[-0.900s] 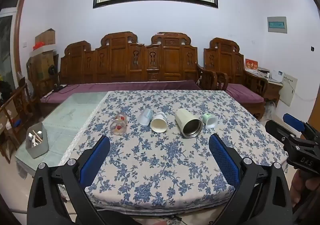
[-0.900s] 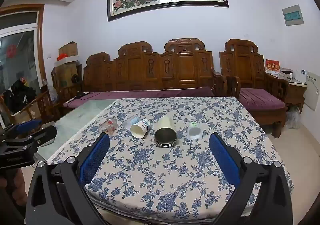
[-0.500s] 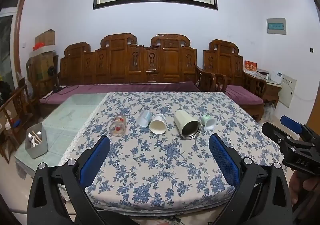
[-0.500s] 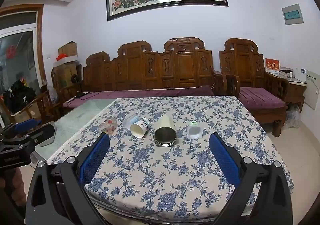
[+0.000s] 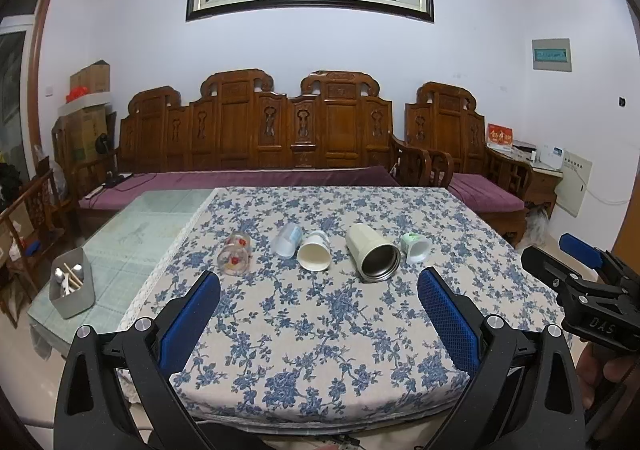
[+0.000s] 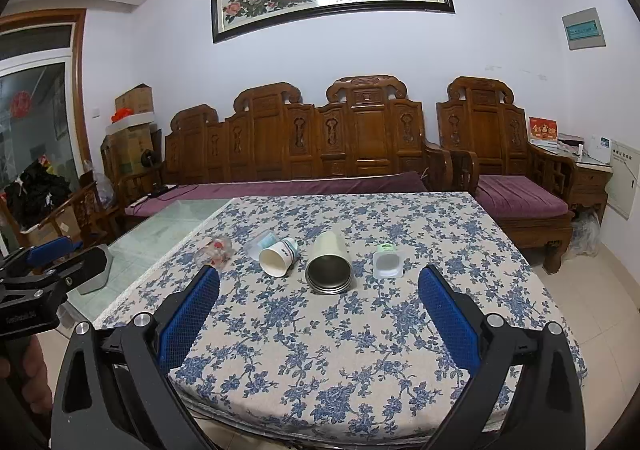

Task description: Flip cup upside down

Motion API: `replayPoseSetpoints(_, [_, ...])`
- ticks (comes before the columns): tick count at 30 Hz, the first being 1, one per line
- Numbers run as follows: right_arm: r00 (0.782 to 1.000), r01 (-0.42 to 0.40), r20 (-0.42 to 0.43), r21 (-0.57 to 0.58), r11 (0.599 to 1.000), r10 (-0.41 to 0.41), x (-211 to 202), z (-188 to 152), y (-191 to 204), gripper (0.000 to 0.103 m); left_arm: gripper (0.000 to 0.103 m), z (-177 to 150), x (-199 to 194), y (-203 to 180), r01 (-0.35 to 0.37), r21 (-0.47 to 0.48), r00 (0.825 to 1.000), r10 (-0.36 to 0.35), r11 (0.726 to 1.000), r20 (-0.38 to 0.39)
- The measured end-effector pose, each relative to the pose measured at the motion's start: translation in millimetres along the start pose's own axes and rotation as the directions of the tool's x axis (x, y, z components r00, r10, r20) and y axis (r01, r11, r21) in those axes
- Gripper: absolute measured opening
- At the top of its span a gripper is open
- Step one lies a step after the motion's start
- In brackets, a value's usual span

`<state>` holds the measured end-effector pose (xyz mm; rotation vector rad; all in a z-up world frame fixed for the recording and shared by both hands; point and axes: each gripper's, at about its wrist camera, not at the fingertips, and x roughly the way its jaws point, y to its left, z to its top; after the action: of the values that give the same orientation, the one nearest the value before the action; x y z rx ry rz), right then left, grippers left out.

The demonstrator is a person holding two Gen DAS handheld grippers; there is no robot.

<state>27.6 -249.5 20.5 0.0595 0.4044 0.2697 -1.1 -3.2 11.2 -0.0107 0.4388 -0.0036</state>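
Both grippers stand with jaws spread wide and nothing between them: the left gripper (image 5: 319, 314) and the right gripper (image 6: 319, 314) are held back at the near edge of the table (image 5: 320, 350), well short of the ware. Five cups lie on their sides in a row ahead of the jaws, none yet turned mouth down. Ahead of the left jaws, from left: glass (image 5: 235, 257), clear cup (image 5: 285, 239), paper cup (image 5: 315, 255), steel tumbler (image 5: 374, 258), small cup (image 5: 417, 248). Ahead of the right jaws the tumbler (image 6: 330, 268) lies nearly on the centreline, mouth toward the gripper, with the paper cup (image 6: 278, 256) just to its left and the small cup (image 6: 386, 262) to its right. Which cup comes first cannot be told. Judgement: the tumbler is rigid, likely the heaviest, smooth and prone to roll; take it across the mid-body. The paper cup is light and crushes easily; pinch gently. The glass is fragile and slippery.
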Motion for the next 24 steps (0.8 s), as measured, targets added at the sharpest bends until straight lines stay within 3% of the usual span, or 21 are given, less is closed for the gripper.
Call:
replayPoseSetpoints(12, [1.0,0.0,0.0,0.005,1.0,0.0,-0.9,3.1,-2.8,0.1,0.095,2.1,-4.1,0.9,0.009,-0.003,1.0,-0.009,1.0,0.013])
replayPoseSetpoints(13, [0.999,0.02,-0.05,0.039,0.999,-0.018,4.3,2.8,-1.6,0.1,0.095,1.6,-5.3,1.3,0.009,-0.002,1.0,-0.009,1.0,0.015])
replayPoseSetpoints(15, [1.0,0.0,0.0,0.004,1.0,0.0,-0.9,3.2,-2.7,0.1,0.095,1.6,-6.6,1.2,0.009,0.0,1.0,-0.009,1.0,0.018])
replayPoseSetpoints(24, [1.0,0.001,0.002,0.005,1.0,-0.001,0.2,2.4,-1.4,0.1,0.095,1.7,-7.9,0.6,0.01,0.002,1.0,-0.01,1.0,0.021])
